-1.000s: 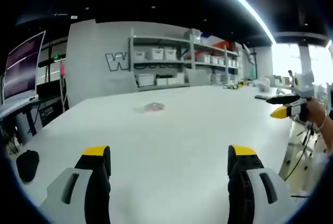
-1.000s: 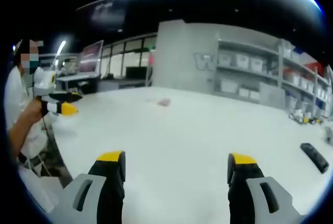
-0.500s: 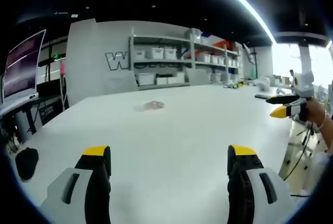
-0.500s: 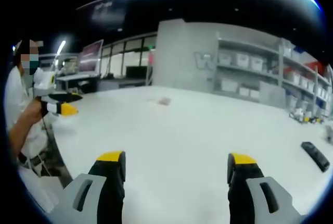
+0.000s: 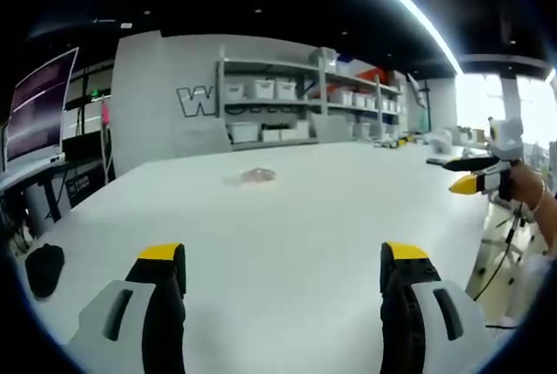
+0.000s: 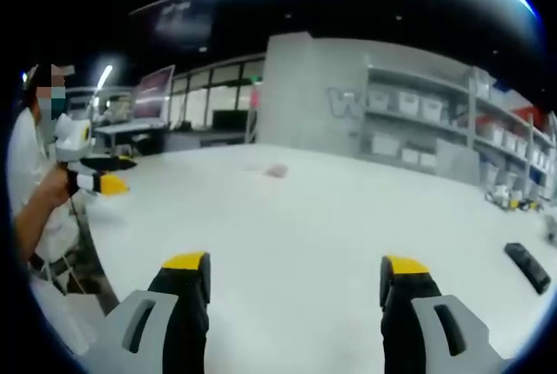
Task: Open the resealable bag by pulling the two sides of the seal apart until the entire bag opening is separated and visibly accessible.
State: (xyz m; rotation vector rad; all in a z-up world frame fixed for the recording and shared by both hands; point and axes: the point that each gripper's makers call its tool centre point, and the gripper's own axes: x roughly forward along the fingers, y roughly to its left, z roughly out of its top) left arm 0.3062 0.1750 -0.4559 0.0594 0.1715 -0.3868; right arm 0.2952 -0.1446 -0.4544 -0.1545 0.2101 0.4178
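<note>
Clear plastic with a pinkish tint, the bag (image 5: 251,177) lies flat and small on the white table (image 5: 305,217), far out at about 12 o'clock from the left gripper (image 5: 283,263); too distant to tell whether its seal is shut. In the right gripper view the bag (image 6: 275,170) sits at about 12 o'clock too, well apart from the right gripper (image 6: 295,268). One bag, two grippers. Both grippers have jaws spread wide, holding nothing, hovering over bare table. Each shows in the other's view, held in a hand (image 6: 59,184) at the table's edge. One dark flat object (image 6: 526,266) lies at 3 o'clock in the right gripper view. Shelves (image 5: 296,113) with white bins stand behind.
</note>
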